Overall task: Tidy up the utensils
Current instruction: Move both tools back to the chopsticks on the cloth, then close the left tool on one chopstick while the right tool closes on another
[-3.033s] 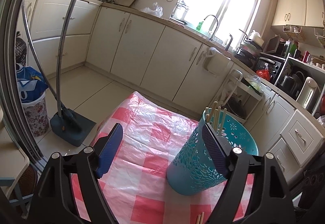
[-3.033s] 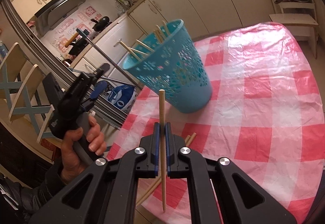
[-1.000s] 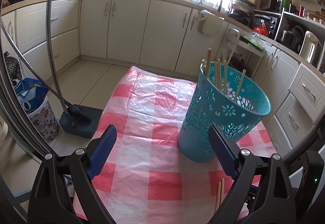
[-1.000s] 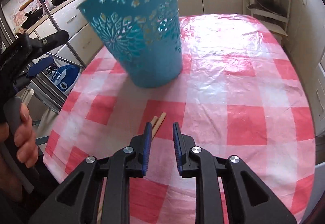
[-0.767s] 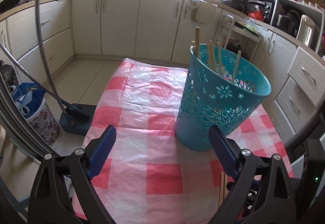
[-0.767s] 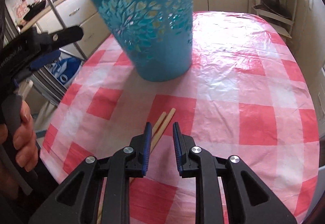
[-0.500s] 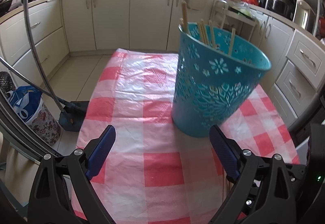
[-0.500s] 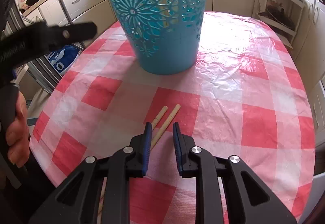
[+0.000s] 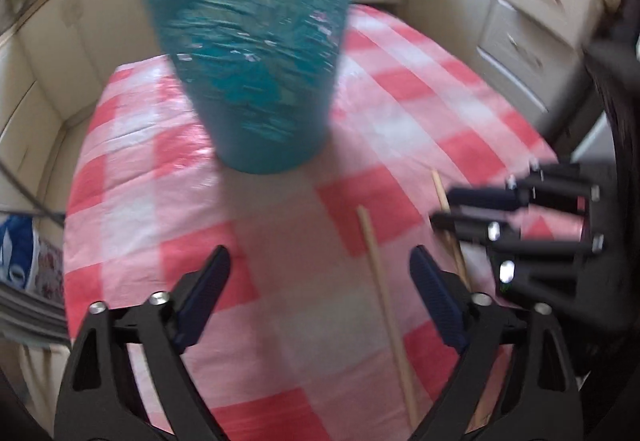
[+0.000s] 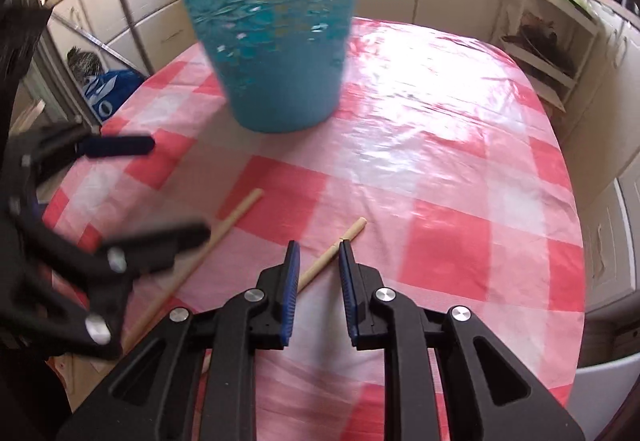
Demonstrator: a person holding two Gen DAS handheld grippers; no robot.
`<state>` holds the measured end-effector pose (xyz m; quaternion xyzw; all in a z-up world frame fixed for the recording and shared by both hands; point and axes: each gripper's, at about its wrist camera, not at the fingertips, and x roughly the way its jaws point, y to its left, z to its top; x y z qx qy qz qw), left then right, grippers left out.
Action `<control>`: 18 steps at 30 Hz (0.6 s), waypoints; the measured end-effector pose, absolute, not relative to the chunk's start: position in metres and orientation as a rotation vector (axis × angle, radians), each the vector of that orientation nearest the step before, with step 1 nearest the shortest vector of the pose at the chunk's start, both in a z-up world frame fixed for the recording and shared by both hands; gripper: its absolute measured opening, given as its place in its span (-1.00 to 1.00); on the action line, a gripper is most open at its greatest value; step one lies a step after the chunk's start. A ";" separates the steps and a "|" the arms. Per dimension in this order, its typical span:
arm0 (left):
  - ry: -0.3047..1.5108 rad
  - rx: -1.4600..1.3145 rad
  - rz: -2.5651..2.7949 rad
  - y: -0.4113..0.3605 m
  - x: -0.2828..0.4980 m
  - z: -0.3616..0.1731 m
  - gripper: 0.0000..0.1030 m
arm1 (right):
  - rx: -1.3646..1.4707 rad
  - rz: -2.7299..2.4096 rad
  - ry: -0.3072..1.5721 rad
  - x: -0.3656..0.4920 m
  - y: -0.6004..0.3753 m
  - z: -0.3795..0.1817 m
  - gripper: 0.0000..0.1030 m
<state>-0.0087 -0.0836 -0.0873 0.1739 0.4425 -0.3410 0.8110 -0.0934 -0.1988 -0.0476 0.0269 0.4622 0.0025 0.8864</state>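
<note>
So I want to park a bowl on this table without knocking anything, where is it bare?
The cloth right of the teal basket, out to the table's far and right edges, is bare. So is the strip left of the basket. The near-left is crowded: two chopsticks lie there, with the left gripper and right gripper over them, both closing.

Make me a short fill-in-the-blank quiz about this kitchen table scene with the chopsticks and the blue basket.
1. The number of chopsticks lying loose on the checked tablecloth is ____.
2. The colour of the perforated basket standing on the table is ____.
3. The right gripper has one chopstick between its fingers, and the other chopstick lies nearer the ____ gripper.
4. The squares on the tablecloth are white and ____.

Missing words: two; blue; left; red
</note>
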 end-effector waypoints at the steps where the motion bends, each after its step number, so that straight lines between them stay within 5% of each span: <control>1: 0.958 0.385 -0.738 -0.088 -0.011 -0.091 0.35 | 0.077 0.010 0.959 -0.094 -0.203 -0.047 -0.69; 8: 0.933 0.390 -0.746 -0.101 -0.016 -0.096 -0.81 | 0.119 0.020 0.934 -0.096 -0.210 -0.047 -0.70; 18: 1.035 0.048 -0.616 -0.058 0.036 -0.097 -0.89 | 0.037 0.042 0.920 -0.087 -0.189 -0.048 -0.70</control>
